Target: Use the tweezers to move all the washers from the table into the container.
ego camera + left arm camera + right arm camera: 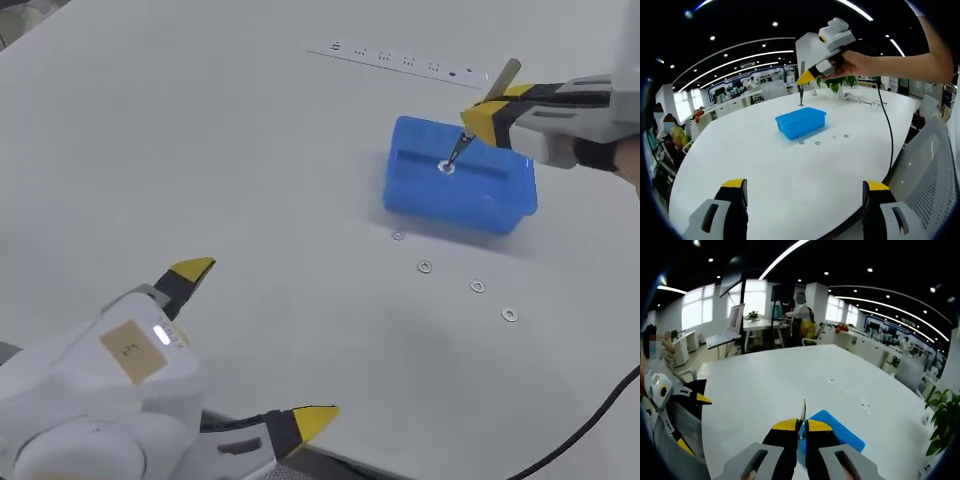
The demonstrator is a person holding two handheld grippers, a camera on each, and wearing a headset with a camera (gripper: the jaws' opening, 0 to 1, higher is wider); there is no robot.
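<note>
My left claw (258, 345) hangs nearest me, jaws spread wide with nothing between them, well short of the blue container (455, 208). Four washers (425, 267) lie in a loose row on the table (250, 150) just off the container's near side, apart from both my claws. My right claw (487, 117) is above the container, jaws pressed on the tweezers (461, 148), which point down into it. A fifth washer (447, 167) sits right at the tweezer tips, inside the container; whether it is pinched or lying there I cannot tell. Beyond the container lies a power strip (400, 60).
</note>
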